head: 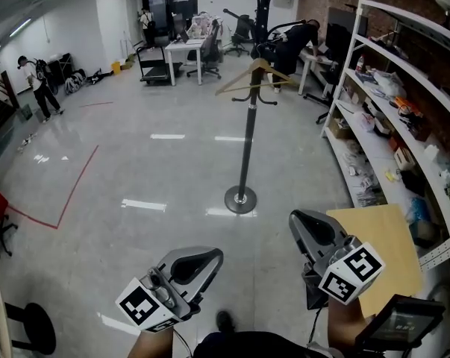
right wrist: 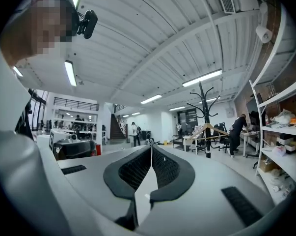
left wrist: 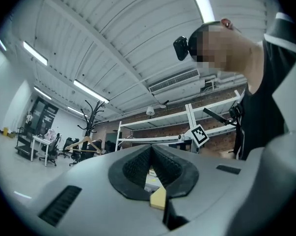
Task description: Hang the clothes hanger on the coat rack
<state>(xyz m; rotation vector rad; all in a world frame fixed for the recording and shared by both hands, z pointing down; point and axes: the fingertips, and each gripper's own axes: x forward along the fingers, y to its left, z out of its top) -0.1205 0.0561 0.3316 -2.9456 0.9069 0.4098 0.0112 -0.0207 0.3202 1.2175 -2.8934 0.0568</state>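
The black coat rack point(head: 246, 136) stands mid-floor on a round base, a few steps ahead of me. A wooden clothes hanger point(head: 254, 77) hangs from one of its lower hooks, level and free of both grippers. My left gripper point(head: 212, 257) is low at the near left, jaws shut with nothing between them. My right gripper point(head: 298, 223) is held near the right, also shut and empty. The left gripper view shows the rack point(left wrist: 92, 116) and hanger point(left wrist: 84, 144) far off to the left. Far right in the right gripper view, the hanger point(right wrist: 209, 131) hangs on the rack point(right wrist: 205, 107).
White shelving point(head: 404, 103) loaded with small items runs along the right. A tan board point(head: 386, 253) lies by my right gripper. Desks and office chairs point(head: 198, 49) stand at the back, with people near them. Red tape point(head: 69, 196) marks the floor at left.
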